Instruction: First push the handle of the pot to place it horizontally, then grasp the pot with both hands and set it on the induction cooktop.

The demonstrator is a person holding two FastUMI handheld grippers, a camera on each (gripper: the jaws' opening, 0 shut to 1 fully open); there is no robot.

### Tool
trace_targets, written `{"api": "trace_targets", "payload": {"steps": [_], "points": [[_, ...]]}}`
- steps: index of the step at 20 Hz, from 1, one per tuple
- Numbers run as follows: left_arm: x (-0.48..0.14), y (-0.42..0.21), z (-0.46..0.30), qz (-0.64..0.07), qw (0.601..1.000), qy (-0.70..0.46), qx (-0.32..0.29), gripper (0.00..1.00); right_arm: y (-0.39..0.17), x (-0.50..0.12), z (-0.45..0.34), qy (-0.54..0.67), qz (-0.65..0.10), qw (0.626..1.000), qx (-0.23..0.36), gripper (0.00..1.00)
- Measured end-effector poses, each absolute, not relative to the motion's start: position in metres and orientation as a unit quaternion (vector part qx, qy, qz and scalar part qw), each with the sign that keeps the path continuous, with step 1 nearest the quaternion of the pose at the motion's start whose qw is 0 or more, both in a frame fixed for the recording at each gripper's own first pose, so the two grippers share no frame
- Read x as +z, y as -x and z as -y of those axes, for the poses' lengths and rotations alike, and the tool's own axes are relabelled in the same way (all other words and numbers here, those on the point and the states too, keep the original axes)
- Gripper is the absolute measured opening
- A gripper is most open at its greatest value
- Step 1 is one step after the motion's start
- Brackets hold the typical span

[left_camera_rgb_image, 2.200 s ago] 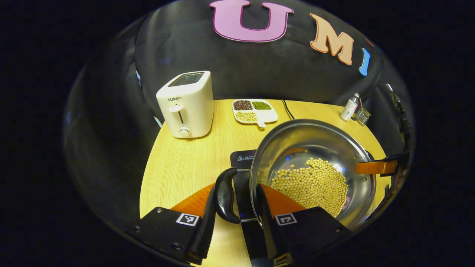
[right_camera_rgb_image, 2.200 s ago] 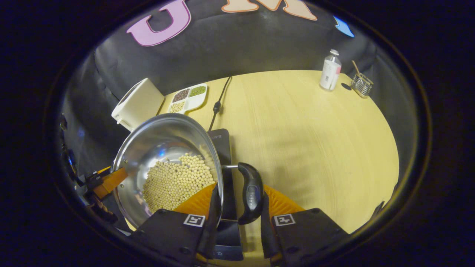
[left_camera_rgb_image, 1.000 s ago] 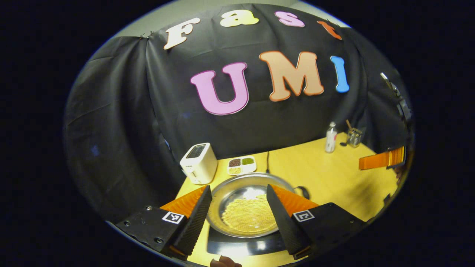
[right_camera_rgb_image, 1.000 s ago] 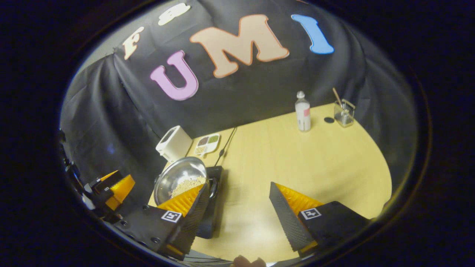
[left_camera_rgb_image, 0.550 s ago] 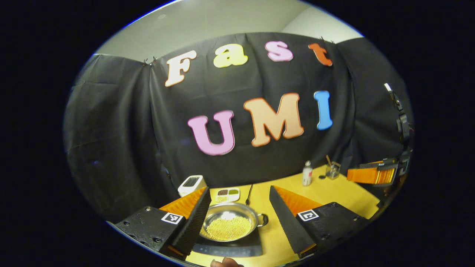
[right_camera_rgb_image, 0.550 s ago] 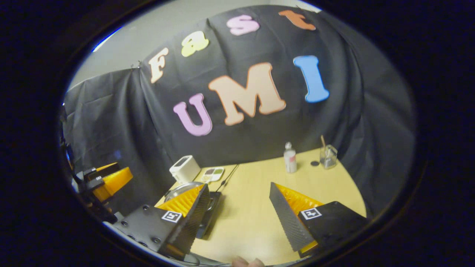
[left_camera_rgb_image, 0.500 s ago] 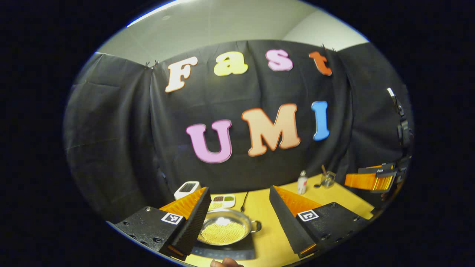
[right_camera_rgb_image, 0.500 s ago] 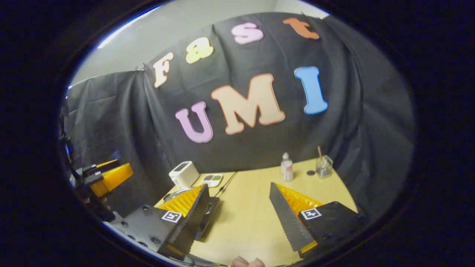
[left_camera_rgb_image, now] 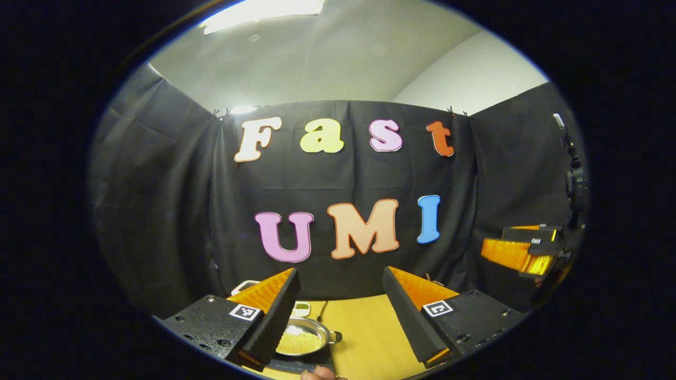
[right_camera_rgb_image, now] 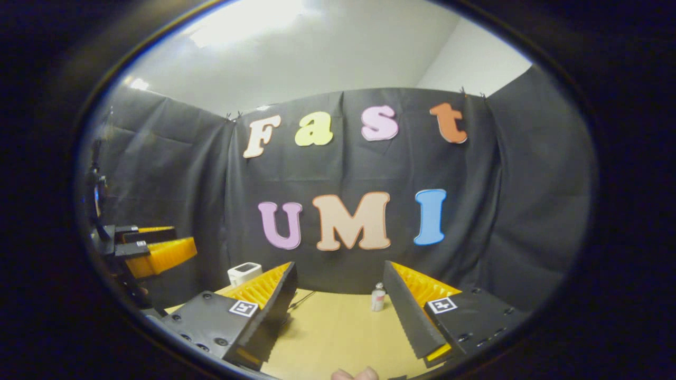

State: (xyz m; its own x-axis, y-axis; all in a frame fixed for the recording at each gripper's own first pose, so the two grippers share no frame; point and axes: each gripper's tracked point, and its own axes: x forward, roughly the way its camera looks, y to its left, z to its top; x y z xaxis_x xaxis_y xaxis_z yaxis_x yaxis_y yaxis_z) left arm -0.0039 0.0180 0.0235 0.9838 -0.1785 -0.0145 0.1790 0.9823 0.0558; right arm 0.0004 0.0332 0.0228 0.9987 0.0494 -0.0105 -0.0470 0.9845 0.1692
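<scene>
Pot on cooktop | left gripper, right gripper: fingers wide apart, empty | risk: low; knocking pot on re-approach.

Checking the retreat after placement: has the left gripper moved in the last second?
Yes. The left gripper has pulled up and back: the pot on the cooktop looks smaller and lower.

The pot is shiny polished metal, its handle dark and matt like plastic. Under it the induction cooktop is glossy black. The tabletop is smooth pale wood grain with a soft sheen. The toaster looks like smooth white plastic, and the bottle like clear plastic.
</scene>
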Motion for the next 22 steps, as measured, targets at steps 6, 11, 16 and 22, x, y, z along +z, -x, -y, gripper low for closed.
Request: {"api": "trace_targets", "payload": {"steps": [6,11,16,22], "points": [[0.034,0.034,-0.076,-0.008,1.000,-0.022,-0.016,0.99,0.029,0.051,-0.039,-0.024,0.011,1.000,0.002,0.98],[0.051,0.045,-0.083,0.006,0.998,-0.062,0.015,0.95,0.024,0.052,-0.032,-0.042,-0.002,0.999,0.019,0.99],[0.056,0.045,-0.072,0.007,0.997,-0.070,0.013,0.95,0.024,0.048,-0.015,-0.081,-0.013,0.997,0.007,0.98],[0.060,0.040,-0.062,0.007,0.997,-0.081,0.002,0.99,0.026,0.051,-0.019,-0.076,-0.005,0.997,0.009,1.00]]}}
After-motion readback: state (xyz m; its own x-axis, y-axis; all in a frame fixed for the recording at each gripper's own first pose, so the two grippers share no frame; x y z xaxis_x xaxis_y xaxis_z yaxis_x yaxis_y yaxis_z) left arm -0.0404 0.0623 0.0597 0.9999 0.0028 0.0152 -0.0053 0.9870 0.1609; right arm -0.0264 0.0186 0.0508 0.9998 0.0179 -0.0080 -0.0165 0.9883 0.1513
